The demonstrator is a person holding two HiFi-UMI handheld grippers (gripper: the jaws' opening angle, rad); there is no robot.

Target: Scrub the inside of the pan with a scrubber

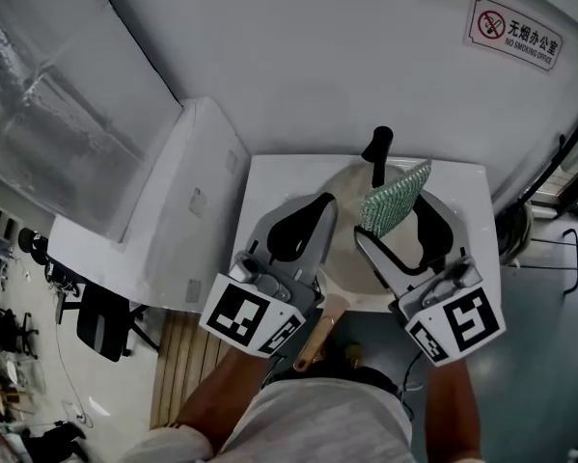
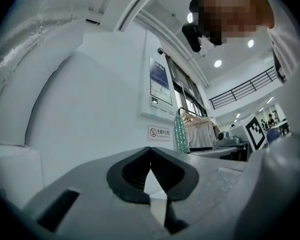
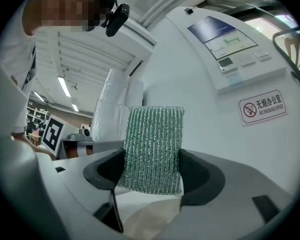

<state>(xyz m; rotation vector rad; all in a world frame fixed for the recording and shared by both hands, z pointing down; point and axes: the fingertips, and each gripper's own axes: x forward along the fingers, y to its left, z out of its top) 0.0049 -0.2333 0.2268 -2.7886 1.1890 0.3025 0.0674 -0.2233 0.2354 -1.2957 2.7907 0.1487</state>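
The right claw (image 3: 152, 160) is clenched on the green scrubber (image 3: 153, 146), which stands up between its pads with the free end forward, ready to meet the pan (image 1: 345, 255). The pan lies on the white worktop (image 1: 269, 177) beneath the 2 claws, with its wooden handle (image 1: 316, 340) toward the person. The left claw (image 2: 150, 155) is clenched on nothing, so the pan looks unsteadied.

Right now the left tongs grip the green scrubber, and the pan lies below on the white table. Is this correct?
Not the left: the right tongs grip the green scrubber, as the right gripper view shows. The pan does lie below on the white table.
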